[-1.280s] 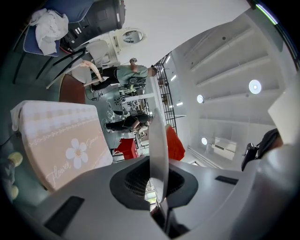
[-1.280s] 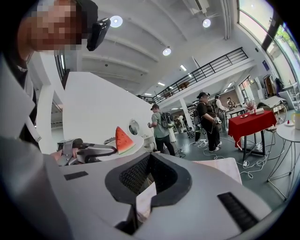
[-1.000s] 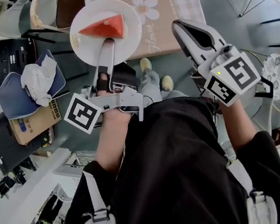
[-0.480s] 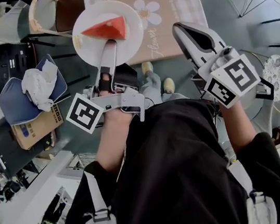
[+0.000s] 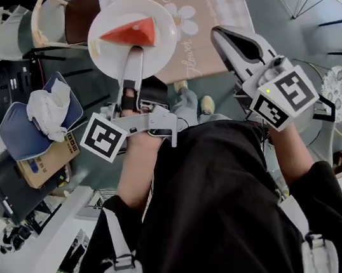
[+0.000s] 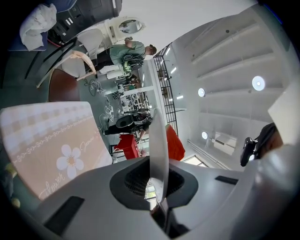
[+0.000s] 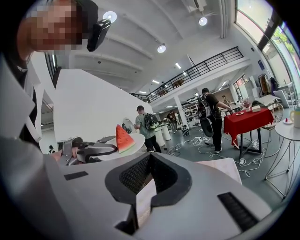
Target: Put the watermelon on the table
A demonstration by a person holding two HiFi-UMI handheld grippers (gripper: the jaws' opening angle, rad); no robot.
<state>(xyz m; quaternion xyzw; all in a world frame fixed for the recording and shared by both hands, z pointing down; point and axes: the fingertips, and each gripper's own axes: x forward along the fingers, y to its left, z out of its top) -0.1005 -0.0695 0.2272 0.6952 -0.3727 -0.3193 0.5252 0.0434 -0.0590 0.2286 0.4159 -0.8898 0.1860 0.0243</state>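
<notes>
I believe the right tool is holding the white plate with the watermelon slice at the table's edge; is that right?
Not quite: the left tool, not the right tool, is holding the white plate with the watermelon slice at the table's edge. The head view shows its jaws clamped on the plate's rim.

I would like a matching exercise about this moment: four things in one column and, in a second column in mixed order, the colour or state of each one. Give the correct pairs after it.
Column one:
1. watermelon slice
2. plate
3. tablecloth
4. right claw

Column two:
A. shut, with nothing in it
B. white, clamped at its rim by the left claw
C. red, lying on the plate
D. beige, with a white flower printed on it

Pairs: 1-C, 2-B, 3-D, 4-A.
</notes>
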